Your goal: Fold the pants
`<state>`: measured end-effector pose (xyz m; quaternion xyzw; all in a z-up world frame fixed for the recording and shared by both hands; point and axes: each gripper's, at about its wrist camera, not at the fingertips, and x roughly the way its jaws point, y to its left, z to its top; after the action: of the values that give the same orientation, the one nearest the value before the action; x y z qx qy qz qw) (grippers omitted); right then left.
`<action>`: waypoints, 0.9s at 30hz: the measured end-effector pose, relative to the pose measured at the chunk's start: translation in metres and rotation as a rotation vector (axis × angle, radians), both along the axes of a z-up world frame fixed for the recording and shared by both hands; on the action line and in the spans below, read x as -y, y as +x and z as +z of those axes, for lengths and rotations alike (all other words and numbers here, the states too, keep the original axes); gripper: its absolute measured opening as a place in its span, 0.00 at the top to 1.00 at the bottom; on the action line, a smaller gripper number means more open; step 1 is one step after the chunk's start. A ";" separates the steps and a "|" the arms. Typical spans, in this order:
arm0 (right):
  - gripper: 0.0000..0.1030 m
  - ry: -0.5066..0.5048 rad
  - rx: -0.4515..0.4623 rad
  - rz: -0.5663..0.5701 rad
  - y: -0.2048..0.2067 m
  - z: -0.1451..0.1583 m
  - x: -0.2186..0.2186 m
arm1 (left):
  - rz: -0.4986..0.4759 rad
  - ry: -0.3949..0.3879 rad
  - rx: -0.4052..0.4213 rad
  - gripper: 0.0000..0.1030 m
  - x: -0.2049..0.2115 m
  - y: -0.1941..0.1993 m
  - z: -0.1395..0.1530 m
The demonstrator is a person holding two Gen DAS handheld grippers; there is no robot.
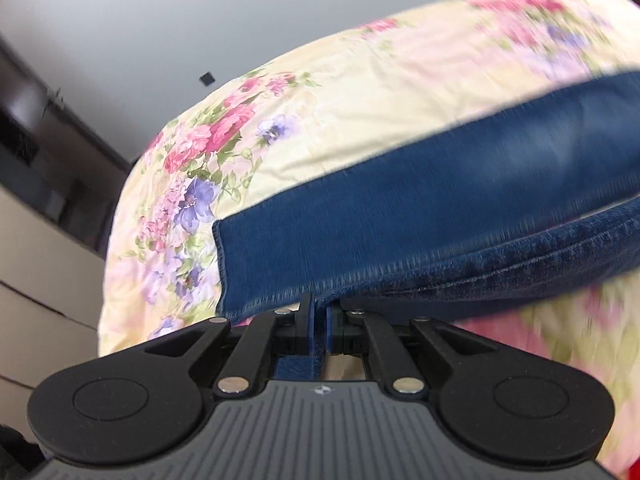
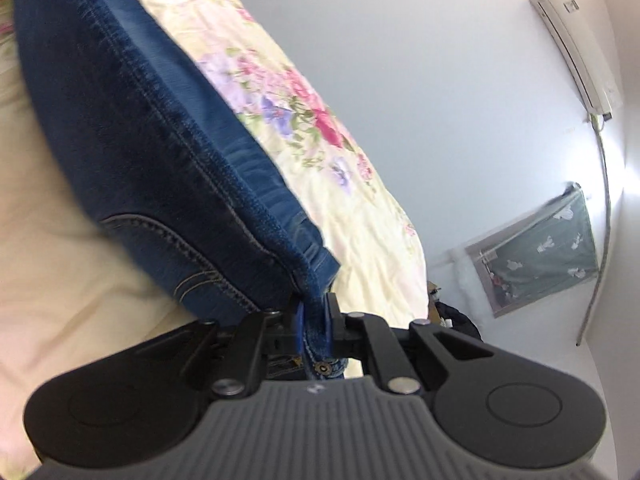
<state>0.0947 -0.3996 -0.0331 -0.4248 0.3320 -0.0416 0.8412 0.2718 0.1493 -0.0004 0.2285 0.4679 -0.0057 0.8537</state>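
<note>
Gripping the jeans (image 1: 400, 208) at hem and waistband, the left gripper (image 1: 319, 320) and right gripper (image 2: 316, 320) were both clenched on denim raised just ahead of their fingers above the floral bedspread (image 1: 320, 112). Judging by this, a fold was in hand; next, both edges probably needed carrying across together and laying flat.

A bed with a cream floral bedspread (image 1: 340, 92) fills much of both views. Behind it stands a plain pale grey wall (image 1: 160, 12). In the left wrist view, dark furniture (image 1: 36, 136) and pale drawer fronts (image 1: 36, 264) sit at nine o'clock. In the right wrist view, an air conditioner (image 2: 576, 44) hangs at two o'clock, and a curtained window (image 2: 536, 248) at three o'clock, with bright light beside it.
</note>
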 end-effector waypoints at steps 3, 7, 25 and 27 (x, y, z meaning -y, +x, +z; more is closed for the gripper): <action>0.99 0.012 0.021 -0.033 0.048 0.007 0.000 | 0.033 -0.021 0.007 0.94 -0.001 0.037 0.005; 0.99 0.007 0.019 -0.044 0.125 -0.004 -0.001 | 0.050 0.039 -0.003 0.95 0.010 0.091 -0.008; 0.97 0.004 -0.143 -0.109 0.299 -0.148 0.008 | 0.044 0.195 -0.112 0.79 0.032 0.210 -0.147; 0.95 0.035 -0.130 -0.144 0.297 -0.144 0.009 | 0.042 0.202 -0.104 0.71 0.031 0.208 -0.145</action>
<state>0.3918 -0.4085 -0.1766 -0.3870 0.4161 -0.0685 0.8200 0.4800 0.1179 -0.1453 0.3028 0.5143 0.0475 0.8010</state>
